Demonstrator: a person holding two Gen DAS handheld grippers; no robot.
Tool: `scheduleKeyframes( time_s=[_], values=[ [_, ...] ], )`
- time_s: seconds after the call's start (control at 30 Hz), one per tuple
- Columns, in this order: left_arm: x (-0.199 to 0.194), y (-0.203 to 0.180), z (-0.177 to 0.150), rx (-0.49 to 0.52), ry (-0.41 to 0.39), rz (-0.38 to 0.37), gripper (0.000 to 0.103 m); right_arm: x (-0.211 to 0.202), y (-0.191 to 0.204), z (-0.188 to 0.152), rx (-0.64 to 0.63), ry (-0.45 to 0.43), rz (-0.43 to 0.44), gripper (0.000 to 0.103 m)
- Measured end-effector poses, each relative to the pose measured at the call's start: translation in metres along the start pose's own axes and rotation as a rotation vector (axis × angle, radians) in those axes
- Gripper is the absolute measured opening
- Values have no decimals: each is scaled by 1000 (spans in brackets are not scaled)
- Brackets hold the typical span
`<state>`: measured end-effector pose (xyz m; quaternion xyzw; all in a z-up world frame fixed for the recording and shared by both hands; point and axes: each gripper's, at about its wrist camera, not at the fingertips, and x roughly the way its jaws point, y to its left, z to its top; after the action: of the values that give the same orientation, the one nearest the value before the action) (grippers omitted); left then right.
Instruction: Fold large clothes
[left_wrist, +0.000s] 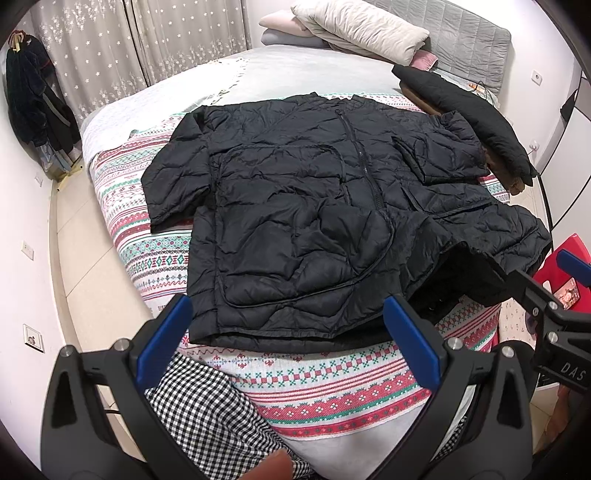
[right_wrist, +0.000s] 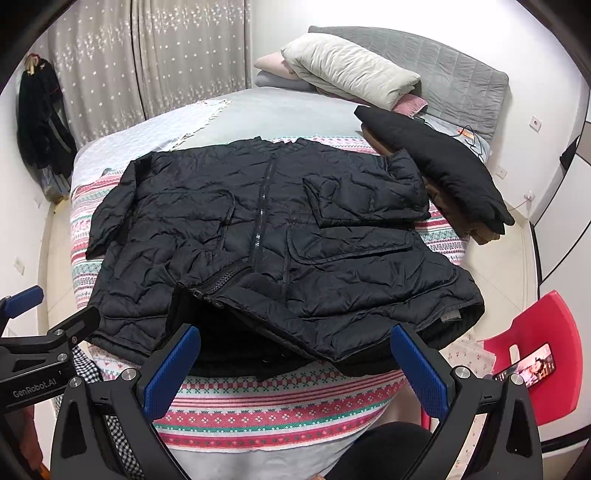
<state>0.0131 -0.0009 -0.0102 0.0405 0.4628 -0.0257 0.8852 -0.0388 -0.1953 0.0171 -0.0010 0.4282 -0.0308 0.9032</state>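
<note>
Black quilted jacket (left_wrist: 295, 206) lies front-up on the patterned bedspread (left_wrist: 332, 384), both grippers open above the near bed edge.

Surrounding items: one folded black garment (right_wrist: 436, 166) rests on brown fabric just beside the jacket's sleeve on the right side; one cream pillow (right_wrist: 351, 68) sits on folded bedding at the grey padded headboard (right_wrist: 461, 85); one red plastic chair (right_wrist: 535, 347) stands beside the bed, carrying one lit phone (right_wrist: 526, 363). Jacket shell is crinkled, zip (right_wrist: 260, 218) closed along the upper part and parted at the hem, one sleeve folded across the chest. Left gripper (left_wrist: 284, 343) and right gripper (right_wrist: 295, 369) each show two blue-padded fingers spread wide, holding nothing. Checked fabric (left_wrist: 199, 410) lies under the left gripper.
</note>
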Motion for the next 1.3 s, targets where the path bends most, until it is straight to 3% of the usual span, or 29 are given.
scheduleKeyframes(
  time_s=[0.77, 0.93, 1.0, 1.07, 1.17, 1.3],
  values=[
    [0, 1, 0, 2, -1, 5, 103, 8, 1, 0, 2, 15, -8, 103],
    [-2, 5, 0, 28, -38, 12, 103, 10, 0, 0, -11, 11, -18, 103],
    [-3, 9, 2, 82, -89, -32, 103, 12, -4, 1, -26, 10, -18, 103],
    [2, 18, 7, 111, -83, -99, 103, 15, -10, 3, -51, 5, 8, 103],
    [10, 46, 18, 49, -38, -210, 103, 19, -33, 9, -35, 26, 102, 103],
    [25, 76, 33, 18, -1, -191, 103, 27, -71, 25, 22, 33, 137, 103]
  ],
)
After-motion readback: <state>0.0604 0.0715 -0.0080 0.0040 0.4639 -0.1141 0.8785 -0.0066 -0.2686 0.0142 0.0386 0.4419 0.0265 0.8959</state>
